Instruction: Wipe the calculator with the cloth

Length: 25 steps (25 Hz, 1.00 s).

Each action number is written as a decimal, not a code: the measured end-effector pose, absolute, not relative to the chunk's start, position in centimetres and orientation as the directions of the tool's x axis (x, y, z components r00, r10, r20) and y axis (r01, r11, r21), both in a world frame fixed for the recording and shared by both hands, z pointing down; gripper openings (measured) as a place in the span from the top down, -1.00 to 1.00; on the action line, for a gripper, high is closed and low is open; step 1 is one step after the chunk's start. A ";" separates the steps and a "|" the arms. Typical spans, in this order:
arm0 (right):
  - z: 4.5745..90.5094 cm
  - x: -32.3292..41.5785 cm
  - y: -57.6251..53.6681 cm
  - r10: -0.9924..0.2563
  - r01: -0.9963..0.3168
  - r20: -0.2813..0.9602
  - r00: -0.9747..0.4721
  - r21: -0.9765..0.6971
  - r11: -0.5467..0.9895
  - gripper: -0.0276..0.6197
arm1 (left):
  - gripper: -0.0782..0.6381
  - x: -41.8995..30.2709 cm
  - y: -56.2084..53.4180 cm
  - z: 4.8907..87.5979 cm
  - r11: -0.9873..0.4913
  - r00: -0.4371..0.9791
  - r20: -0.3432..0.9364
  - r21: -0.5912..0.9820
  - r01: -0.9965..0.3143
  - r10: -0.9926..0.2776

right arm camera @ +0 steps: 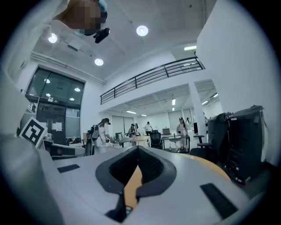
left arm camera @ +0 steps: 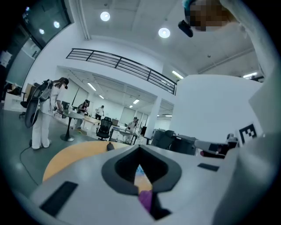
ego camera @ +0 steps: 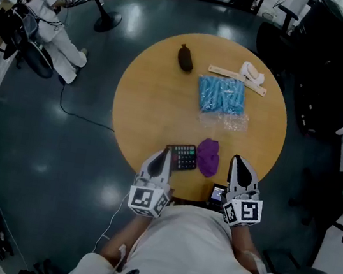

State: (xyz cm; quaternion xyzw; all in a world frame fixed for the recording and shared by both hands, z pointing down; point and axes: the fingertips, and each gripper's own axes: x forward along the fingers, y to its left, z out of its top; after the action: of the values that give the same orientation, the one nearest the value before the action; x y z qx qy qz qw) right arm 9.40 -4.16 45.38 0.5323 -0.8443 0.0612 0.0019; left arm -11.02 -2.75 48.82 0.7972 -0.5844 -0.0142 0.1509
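1. The left gripper and right gripper, both pressed together and empty, hover over the round table's 6 o'clock edge.
2. The calculator lies there, with the purple cloth just beside it at 3 o'clock.
3. Wiping looks unstarted; next, a gripper must spread and pinch the cloth.

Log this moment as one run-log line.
left gripper: shut, empty | right gripper: shut, empty | black calculator: on round wooden table | purple cloth: right of calculator, not gripped
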 end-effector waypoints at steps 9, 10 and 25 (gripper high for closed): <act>48.8 9.9 -3.5 -0.893 -0.908 0.167 -0.419 -0.091 0.409 0.87 | 0.76 -9.9 -1.9 50.3 -0.284 0.336 0.201 0.249 -0.926 -0.920; 48.8 10.0 -3.5 -0.893 -0.909 0.167 -0.417 -0.091 0.408 0.87 | 0.76 -9.7 -1.9 50.2 -0.289 0.340 0.198 0.246 -0.925 -0.920; 49.4 10.4 -4.2 -0.892 -0.912 0.188 -0.411 -0.097 0.400 0.87 | 0.76 -9.2 -2.0 50.3 -0.290 0.336 0.200 0.229 -0.929 -0.920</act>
State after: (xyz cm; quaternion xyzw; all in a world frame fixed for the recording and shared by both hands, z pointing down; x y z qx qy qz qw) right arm 10.39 -4.18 49.40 0.5400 -0.8349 0.0924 0.0530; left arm -9.24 -2.02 50.25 0.8028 -0.5760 0.0146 0.1532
